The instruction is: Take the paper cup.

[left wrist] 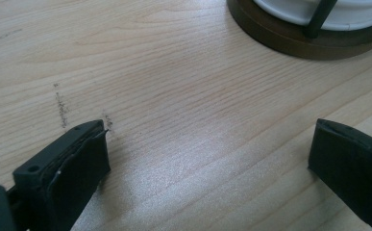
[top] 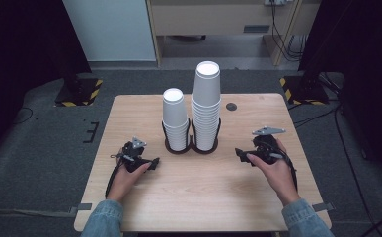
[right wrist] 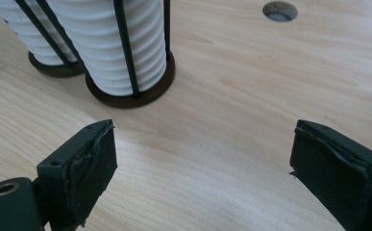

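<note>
Both grippers rest on the tabletop, fingers apart and empty: left gripper and right gripper flank the cup stacks ahead.

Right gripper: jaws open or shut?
Open. The right gripper shows its two black jaws wide apart with bare wooden table between them, nothing held; the taller cup stack stands ahead, untouched.

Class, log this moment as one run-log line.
left gripper: open, empty | right gripper: open, empty | short cup stack, tall cup stack: in holder, untouched
</note>
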Tool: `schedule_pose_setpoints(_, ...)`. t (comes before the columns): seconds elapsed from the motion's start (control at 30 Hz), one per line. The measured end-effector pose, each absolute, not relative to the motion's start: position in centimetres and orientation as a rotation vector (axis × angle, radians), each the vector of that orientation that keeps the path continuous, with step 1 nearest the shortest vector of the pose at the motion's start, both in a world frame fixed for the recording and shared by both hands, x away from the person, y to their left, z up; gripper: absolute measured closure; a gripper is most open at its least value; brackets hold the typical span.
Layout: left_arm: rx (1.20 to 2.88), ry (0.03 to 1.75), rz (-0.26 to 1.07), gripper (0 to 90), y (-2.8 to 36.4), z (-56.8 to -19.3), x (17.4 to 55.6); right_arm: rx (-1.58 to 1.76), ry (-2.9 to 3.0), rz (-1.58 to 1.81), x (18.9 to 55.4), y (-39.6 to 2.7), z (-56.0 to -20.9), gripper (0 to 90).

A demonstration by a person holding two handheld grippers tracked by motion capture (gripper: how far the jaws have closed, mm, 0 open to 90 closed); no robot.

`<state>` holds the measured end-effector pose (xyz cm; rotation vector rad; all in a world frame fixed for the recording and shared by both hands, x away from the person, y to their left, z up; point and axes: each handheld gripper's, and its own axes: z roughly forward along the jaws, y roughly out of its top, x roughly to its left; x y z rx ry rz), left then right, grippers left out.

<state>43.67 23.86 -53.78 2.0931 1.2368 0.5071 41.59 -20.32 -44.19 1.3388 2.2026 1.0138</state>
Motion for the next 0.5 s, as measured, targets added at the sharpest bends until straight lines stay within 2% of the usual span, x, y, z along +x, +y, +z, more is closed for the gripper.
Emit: schedule_pose_setpoints(0.5,2.092,1.239,0.51,0.0,23.8,-53.8,43.6,1.227,2.255,1.053,43.5,-18.4,-38.6,5.6)
